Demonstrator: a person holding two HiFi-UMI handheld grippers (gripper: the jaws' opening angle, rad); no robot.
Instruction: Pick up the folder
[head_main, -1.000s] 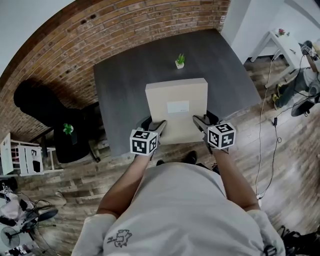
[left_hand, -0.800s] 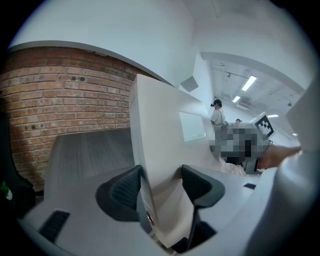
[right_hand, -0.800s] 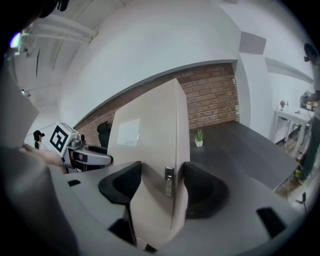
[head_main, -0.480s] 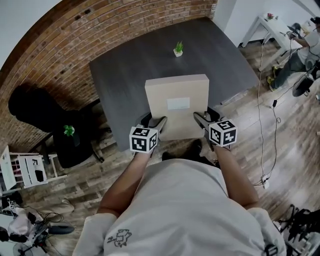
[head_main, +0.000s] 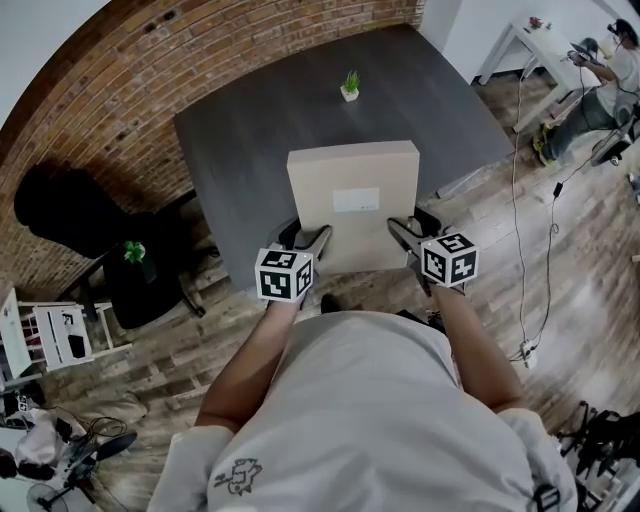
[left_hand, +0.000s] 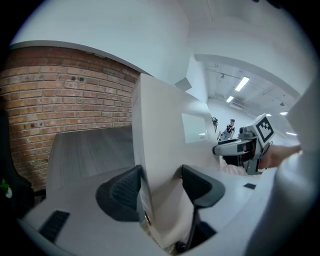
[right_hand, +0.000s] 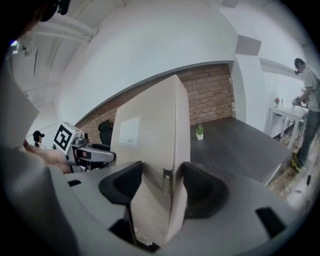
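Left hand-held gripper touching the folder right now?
Touching. The left gripper view shows both pads of the left hand-held gripper pressed against the folder standing between them.

Studio-like workroom, brick wall (head_main: 150, 60), dark table (head_main: 250, 140), plank floor (head_main: 570, 290)

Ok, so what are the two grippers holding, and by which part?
The folder, by its near edge: left gripper clamps the left corner, right gripper the right corner, its fingers closing on it.
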